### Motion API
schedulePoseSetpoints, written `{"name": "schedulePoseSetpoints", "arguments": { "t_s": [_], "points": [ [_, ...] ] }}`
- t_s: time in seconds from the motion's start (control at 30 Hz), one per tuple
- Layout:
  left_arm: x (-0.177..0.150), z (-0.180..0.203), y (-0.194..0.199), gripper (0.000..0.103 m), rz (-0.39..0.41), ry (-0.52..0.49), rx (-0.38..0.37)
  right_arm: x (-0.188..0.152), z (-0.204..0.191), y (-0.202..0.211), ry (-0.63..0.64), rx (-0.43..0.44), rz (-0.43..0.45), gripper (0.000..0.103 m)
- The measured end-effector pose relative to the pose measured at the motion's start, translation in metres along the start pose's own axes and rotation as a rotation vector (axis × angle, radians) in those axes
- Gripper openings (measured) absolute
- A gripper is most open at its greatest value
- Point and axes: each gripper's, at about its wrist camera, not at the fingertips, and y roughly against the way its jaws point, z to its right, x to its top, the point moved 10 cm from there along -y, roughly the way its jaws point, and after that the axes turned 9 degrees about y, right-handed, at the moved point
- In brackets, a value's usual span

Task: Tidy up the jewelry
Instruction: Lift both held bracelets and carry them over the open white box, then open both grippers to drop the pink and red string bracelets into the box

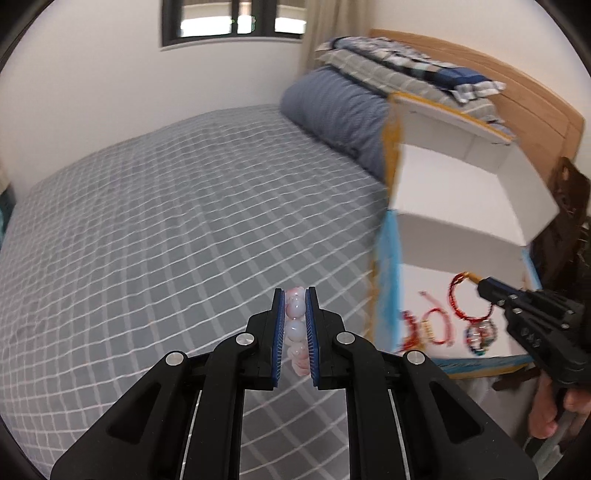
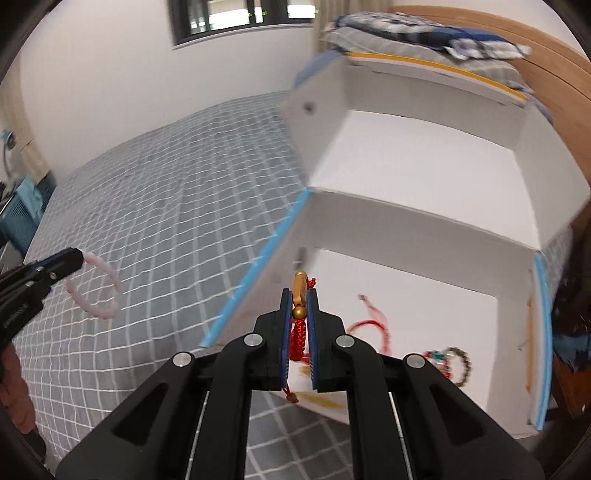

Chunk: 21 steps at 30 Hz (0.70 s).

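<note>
My left gripper (image 1: 295, 295) is shut on a pink bead bracelet (image 1: 295, 328) and holds it above the grey checked bed (image 1: 166, 221). The bracelet also shows as a pink ring in the right wrist view (image 2: 99, 288), hanging from the left gripper (image 2: 79, 258). My right gripper (image 2: 299, 295) is shut on a red cord bracelet with a gold charm (image 2: 300, 295), over the near compartment of a white two-compartment box (image 2: 406, 221). In the left wrist view the right gripper (image 1: 480, 282) holds the red bracelet (image 1: 469, 299) over the box (image 1: 443, 229).
Red cord bracelets (image 2: 373, 325) and a dark bead bracelet (image 2: 454, 365) lie in the near compartment. The far compartment (image 2: 413, 158) is bare. Folded quilts and pillows (image 1: 351, 107) and a wooden headboard (image 1: 535, 110) stand behind the box. A window (image 1: 236, 22) is on the far wall.
</note>
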Motion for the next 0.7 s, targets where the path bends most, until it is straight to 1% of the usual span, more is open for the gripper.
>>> {"name": "schedulePoseSetpoints", "arguments": {
  "t_s": [0.03,0.17,0.23,0.4,0.53,0.7],
  "points": [
    [0.001,0.012,-0.001,0.011,-0.012,-0.006,-0.021,-0.003,0.009,0.002,-0.012,-0.008,0.000,0.007],
    [0.004,0.049,0.000,0.011,-0.023,-0.041,-0.066,-0.015,0.044,0.006,-0.052,-0.037,-0.006,0.007],
    [0.006,0.074,-0.001,0.011,-0.031,-0.058,-0.105,-0.022,0.062,0.009,-0.073,-0.047,-0.009,0.007],
    [0.001,0.128,-0.007,0.011,-0.066,-0.107,-0.187,-0.034,0.091,0.014,-0.104,-0.074,-0.013,0.007],
    [-0.005,0.159,-0.019,0.011,-0.089,-0.148,-0.199,-0.048,0.112,0.015,-0.137,-0.087,-0.022,0.007],
    [-0.014,0.186,-0.039,0.011,-0.114,-0.189,-0.216,-0.058,0.131,0.008,-0.171,-0.108,-0.047,0.007]
  ]
}}
